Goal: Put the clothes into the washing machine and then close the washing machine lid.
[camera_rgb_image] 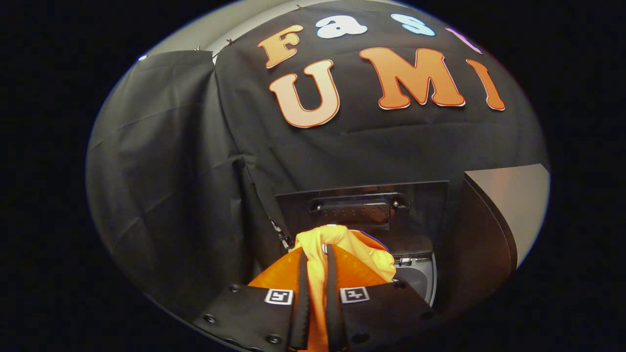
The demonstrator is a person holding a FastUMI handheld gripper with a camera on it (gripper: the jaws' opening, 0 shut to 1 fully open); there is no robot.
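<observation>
My gripper (317,254) is shut on a yellow-orange garment (342,244), whose fabric is pinched between both black fingers (302,293) and bunches up over their tips. Just beyond the fingers the washing machine's dark lid (362,205) stands raised, its handle recess facing me. Under the cloth, to the right of the fingers, a grey part of the machine's top and tub rim (418,278) shows. Most of the tub opening is hidden by the garment and the fingers.
A dark cabinet or panel with a pale top (494,230) stands close on the right of the machine. Black cloth (161,186) hangs behind and to the left.
</observation>
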